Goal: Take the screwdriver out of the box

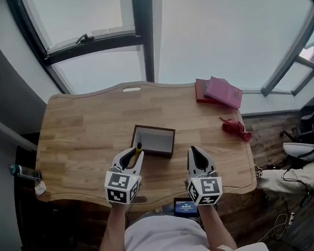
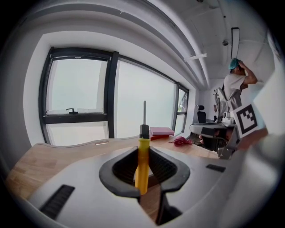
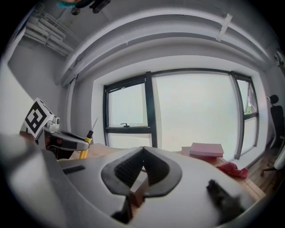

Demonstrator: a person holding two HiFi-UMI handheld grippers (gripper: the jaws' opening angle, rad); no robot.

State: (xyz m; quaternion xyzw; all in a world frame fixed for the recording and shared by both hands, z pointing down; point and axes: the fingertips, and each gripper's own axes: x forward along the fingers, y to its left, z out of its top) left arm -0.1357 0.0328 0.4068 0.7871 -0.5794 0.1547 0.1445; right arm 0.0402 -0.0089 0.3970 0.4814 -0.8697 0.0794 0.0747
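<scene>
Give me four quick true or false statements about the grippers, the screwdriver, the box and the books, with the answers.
1. The left gripper clamps the screwdriver. True.
2. The screwdriver lies inside the box. False: it stands upright between the left gripper's jaws, and the box looks empty.
3. The right gripper grips the box. False: its jaws are shut on nothing, beside the box.
4. Pink books lie at the table's far right edge. True.

Wooden table (image 1: 80, 132) — matt, grained; screwdriver (image 2: 142, 160) has glossy yellow plastic handle, bare metal shaft.
</scene>
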